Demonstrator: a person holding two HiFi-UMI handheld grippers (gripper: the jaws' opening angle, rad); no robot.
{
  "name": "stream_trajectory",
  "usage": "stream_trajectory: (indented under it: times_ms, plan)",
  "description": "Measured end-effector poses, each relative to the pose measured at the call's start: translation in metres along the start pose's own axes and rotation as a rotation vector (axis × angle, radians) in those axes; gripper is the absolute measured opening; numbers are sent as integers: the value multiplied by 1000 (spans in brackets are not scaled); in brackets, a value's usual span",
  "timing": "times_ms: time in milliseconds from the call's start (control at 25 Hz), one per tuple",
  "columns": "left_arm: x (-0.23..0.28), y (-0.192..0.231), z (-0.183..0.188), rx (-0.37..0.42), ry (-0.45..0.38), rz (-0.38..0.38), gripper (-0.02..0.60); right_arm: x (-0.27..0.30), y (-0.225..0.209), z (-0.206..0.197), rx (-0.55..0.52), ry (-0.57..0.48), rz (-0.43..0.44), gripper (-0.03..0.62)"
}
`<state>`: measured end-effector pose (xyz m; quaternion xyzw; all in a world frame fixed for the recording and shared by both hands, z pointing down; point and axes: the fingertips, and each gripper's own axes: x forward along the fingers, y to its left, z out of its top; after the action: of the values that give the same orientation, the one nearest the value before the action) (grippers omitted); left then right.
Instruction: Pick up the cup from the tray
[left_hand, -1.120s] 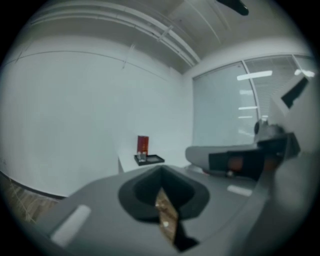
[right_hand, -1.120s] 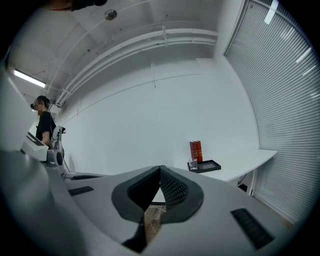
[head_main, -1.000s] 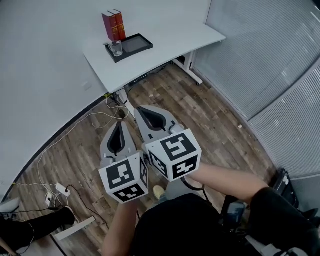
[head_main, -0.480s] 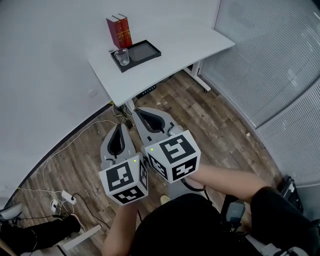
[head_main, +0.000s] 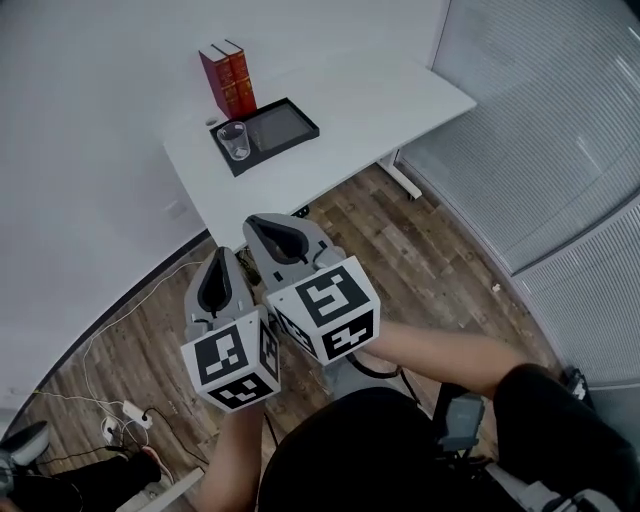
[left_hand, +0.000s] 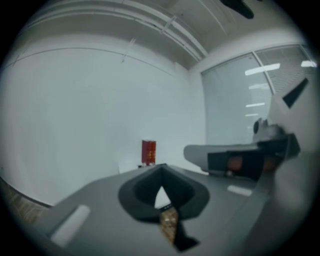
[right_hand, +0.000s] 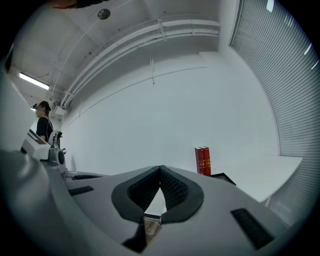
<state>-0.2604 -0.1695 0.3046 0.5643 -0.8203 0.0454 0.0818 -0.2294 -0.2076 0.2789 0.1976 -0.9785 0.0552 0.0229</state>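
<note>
Well short of the white desk (head_main: 350, 110), the left gripper (head_main: 220, 257) and right gripper (head_main: 264, 224) hung side by side, jaws pressed together on nothing. Near the desk's back-left corner sat a black tray (head_main: 278, 126), red books (head_main: 228, 80) behind it, and a clear cup (head_main: 234, 141) at its left end.

A white bench (head_main: 380, 110) stands against a white wall. Two red books (head_main: 228, 80) stand upright, side by side, at its back edge. A power strip (head_main: 133, 410) lies on the wood floor (head_main: 430, 250) below.
</note>
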Motion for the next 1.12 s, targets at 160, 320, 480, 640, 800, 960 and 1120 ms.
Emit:
stream_trajectory:
  times_ms: [160, 320, 480, 640, 800, 960, 1120]
  plan:
    - [29, -2, 6, -6, 10, 15, 0, 20, -22, 5, -3, 5, 22, 15]
    - [65, -6, 13, -3, 22, 18, 0, 44, -51, 9, 9, 9, 27, 15]
    - [97, -14, 18, -3, 27, 22, 0, 61, -79, 11, 14, 13, 31, 15]
    - [126, -20, 20, -7, 30, 35, 0, 78, -104, 11, 15, 18, 48, 15]
    - [147, -20, 24, -9, 23, 69, 0, 94, -120, 13, 13, 18, 84, 15]
    - [155, -19, 25, 0, 24, 96, 0, 101, -126, 13, 19, 18, 111, 15]
    - [165, -18, 30, 17, 26, 102, 0, 110, -133, 17, 34, 4, 119, 15]
